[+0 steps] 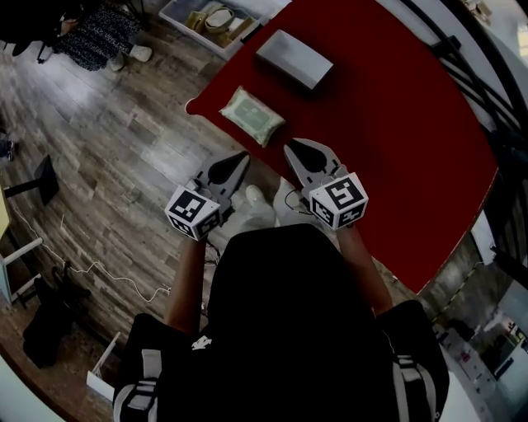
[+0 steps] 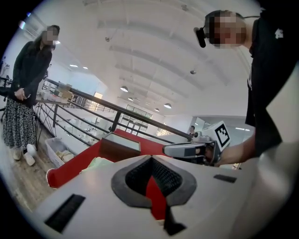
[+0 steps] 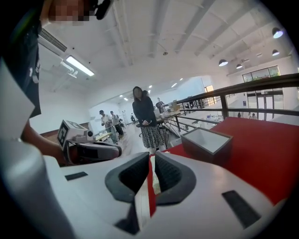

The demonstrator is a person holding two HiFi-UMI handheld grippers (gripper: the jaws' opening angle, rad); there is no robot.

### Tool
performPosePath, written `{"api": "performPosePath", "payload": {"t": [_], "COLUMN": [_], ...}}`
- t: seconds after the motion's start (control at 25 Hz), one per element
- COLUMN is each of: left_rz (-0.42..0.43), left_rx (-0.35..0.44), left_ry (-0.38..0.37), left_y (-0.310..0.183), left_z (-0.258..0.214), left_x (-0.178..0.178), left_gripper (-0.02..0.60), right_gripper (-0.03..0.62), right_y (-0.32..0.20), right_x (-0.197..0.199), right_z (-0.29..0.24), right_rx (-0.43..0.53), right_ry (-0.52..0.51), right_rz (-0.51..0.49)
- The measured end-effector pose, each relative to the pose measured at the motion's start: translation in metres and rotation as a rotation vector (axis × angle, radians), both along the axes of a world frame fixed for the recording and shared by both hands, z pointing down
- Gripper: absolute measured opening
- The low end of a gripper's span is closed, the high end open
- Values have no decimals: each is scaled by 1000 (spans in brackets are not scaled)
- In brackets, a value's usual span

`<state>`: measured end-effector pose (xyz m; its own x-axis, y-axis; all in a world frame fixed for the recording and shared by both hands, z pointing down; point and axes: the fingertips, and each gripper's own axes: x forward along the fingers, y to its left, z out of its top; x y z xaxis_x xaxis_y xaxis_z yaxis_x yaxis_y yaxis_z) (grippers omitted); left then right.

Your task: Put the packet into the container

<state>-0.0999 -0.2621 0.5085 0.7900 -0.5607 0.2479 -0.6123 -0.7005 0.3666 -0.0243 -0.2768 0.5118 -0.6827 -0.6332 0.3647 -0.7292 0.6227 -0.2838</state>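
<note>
A pale green packet (image 1: 252,115) lies flat near the red table's (image 1: 396,140) left edge. Beyond it stands a grey open-topped container (image 1: 294,58). My left gripper (image 1: 239,159) and right gripper (image 1: 291,150) hover side by side just short of the packet, both pointing at it, both shut and empty. In the left gripper view the packet (image 2: 96,164) and container (image 2: 120,145) show past my left gripper (image 2: 153,186), with the right gripper (image 2: 187,150) alongside. The right gripper view has the container (image 3: 208,142) ahead of my right gripper (image 3: 150,179).
A white crate (image 1: 210,21) with items sits on the wooden floor beyond the table's corner. A dark railing (image 1: 462,58) runs along the table's far side. A person in a long skirt (image 3: 145,119) stands by the crate, others further back.
</note>
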Motion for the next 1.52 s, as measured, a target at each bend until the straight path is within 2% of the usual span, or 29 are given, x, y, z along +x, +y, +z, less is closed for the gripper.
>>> {"api": "performPosePath", "payload": {"t": [0.08,0.12,0.16,0.28,0.4,0.56,0.68,0.92,1.04,1.2,1.36,1.52], "left_rz": [1,-6,-16,-57,-90,-119,-149,-191,-187,-197,-200,-195], "left_rx": [-12,-21,-31,-47,-40,-57,-58,-60,-79,-64,-74,-77], "left_ry": [-26,-30,-21,19,15,12,7,10,13,15,27,28], "left_y": [3,4,4,4,3,6,10,13,15,13,8,6], "left_z": [6,8,8,9,15,15,18,25,23,27,25,21], "left_x": [5,5,3,-9,-24,-33,-43,-57,-53,-54,-52,-48], "left_gripper": [5,5,4,5,4,4,5,4,5,5,5,5], "right_gripper": [27,55,118,251,364,432,446,446,446,445,401,388], "right_y": [-7,-12,-17,-36,-55,-69,-71,-81,-82,-81,-82,-81], "right_x": [-2,-6,-12,-38,-63,-83,-90,-91,-91,-88,-88,-87], "right_z": [13,19,26,56,87,120,142,169,172,171,171,169], "right_rx": [-21,-26,-29,-45,-74,-121,-151,-170,-184,-196,-181,-187], "right_ry": [41,65,92,215,319,421,509,623,647,676,692,693], "right_rz": [-27,-49,-75,-168,-225,-264,-288,-274,-280,-283,-310,-321]}}
